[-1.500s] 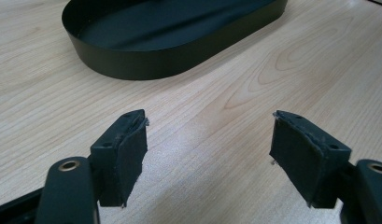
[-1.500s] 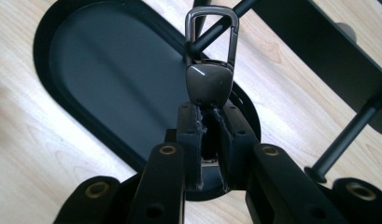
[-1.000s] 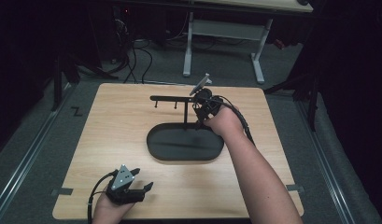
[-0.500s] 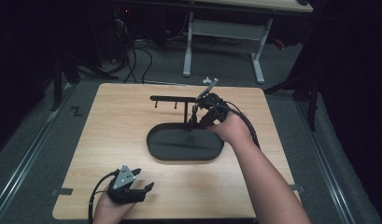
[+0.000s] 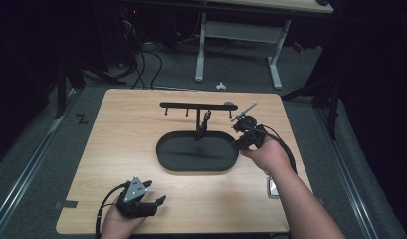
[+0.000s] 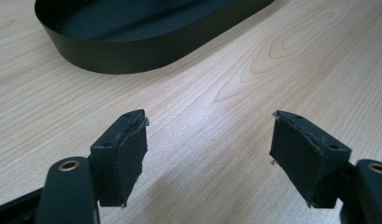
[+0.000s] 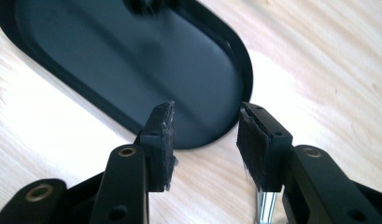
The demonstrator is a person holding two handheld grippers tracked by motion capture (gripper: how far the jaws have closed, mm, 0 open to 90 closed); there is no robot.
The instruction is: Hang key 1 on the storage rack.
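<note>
We see the right tool (image 5: 239,141) just beside the right end of the black oval tray (image 5: 166,158), above the worktop (image 5: 116,129). Its jaws are spread about halfway and they have just been opening; nothing is between them. In the right gripper view the right tool (image 7: 205,140) looks down on the rounded end of the tray (image 7: 242,60), and the two pads (image 7: 163,140) stand apart with only the tray rim and the wood behind them. A small shiny metal piece (image 7: 265,207) shows under the right jaw, but we cannot tell what it is. The tray carries a thin upright post (image 5: 197,122) with a dark horizontal bar (image 5: 191,105) on top, and a small dark thing (image 5: 206,119) hangs from the bar beside the post; it is too small to say more. The left tool (image 5: 156,201) rests near the front edge of the worktop, well apart from the tray. In the left gripper view the left tool (image 6: 207,140) has its jaws spread wide, with bare wood between them, and the tray (image 6: 146,51) lies farther off at the top. A small pale object (image 5: 273,188) lies on the worktop under the right forearm (image 5: 295,199).
</note>
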